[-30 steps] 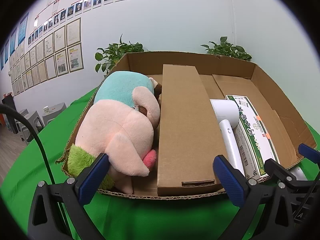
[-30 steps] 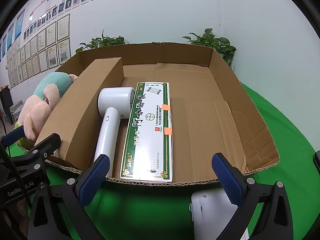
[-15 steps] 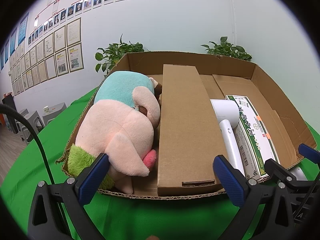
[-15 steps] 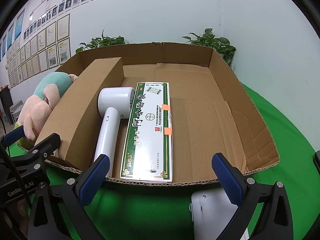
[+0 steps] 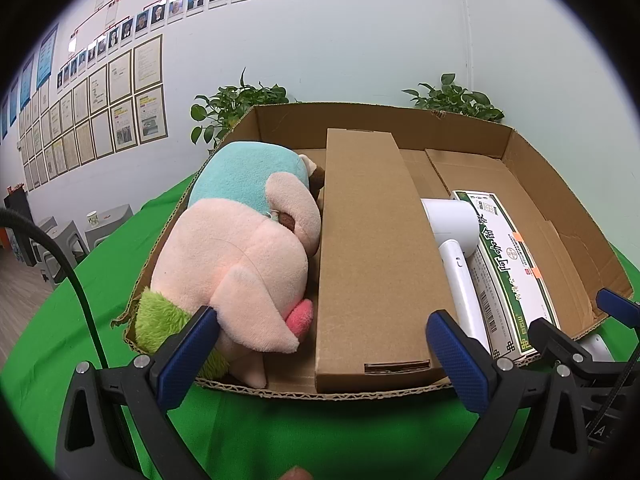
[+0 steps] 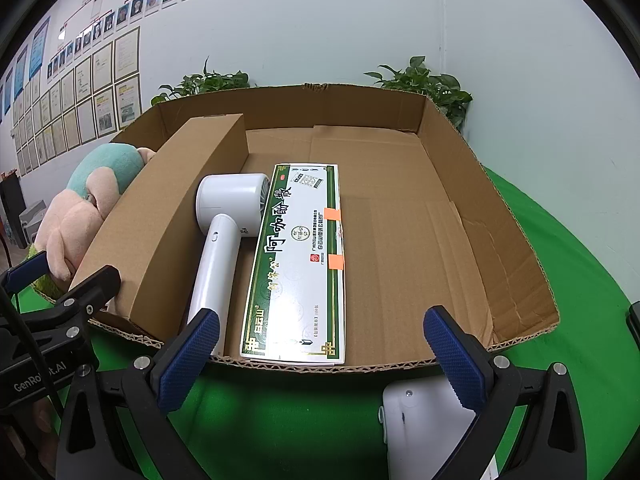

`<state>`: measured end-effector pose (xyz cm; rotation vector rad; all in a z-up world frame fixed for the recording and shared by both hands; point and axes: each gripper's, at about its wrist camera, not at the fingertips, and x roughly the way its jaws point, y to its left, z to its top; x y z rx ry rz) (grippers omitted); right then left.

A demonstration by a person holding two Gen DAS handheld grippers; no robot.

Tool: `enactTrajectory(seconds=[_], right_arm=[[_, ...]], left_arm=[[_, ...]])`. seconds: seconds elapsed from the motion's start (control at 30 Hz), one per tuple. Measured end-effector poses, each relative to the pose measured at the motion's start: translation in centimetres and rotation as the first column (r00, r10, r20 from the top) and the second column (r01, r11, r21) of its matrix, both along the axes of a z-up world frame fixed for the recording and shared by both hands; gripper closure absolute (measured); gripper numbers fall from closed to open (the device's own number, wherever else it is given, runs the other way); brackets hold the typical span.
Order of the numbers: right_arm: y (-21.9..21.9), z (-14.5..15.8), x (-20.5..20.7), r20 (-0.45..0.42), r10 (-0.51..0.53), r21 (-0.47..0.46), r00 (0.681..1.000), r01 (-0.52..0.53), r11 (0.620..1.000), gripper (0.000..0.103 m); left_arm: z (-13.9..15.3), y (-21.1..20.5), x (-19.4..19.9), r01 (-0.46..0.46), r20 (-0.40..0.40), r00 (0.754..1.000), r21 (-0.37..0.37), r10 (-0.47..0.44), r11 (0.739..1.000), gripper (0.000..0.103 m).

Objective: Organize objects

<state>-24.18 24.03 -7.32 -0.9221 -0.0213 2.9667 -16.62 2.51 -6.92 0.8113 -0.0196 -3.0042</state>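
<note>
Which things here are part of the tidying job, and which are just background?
Job:
cardboard tray
plush toy
long brown box
white hair dryer
green-and-white box
white item outside tray

Background:
potted plants
wall frames
green cloth

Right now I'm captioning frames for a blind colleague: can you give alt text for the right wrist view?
An open cardboard tray on a green cloth holds a long brown box, a white hair dryer and a green-and-white medicine box side by side. The open right gripper hovers at its near edge, above a white object outside.
</note>
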Motion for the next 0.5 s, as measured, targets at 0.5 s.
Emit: enactTrajectory(seconds=[0.5], right_arm=[[-0.02,0.02,0.07,0.0,-0.001,0.0,1.0,0.001,1.0,0.0]], left_arm=[[0.04,0.0,0.02,0.0,0.001,1.0,0.0,0.0,1.0,0.0]])
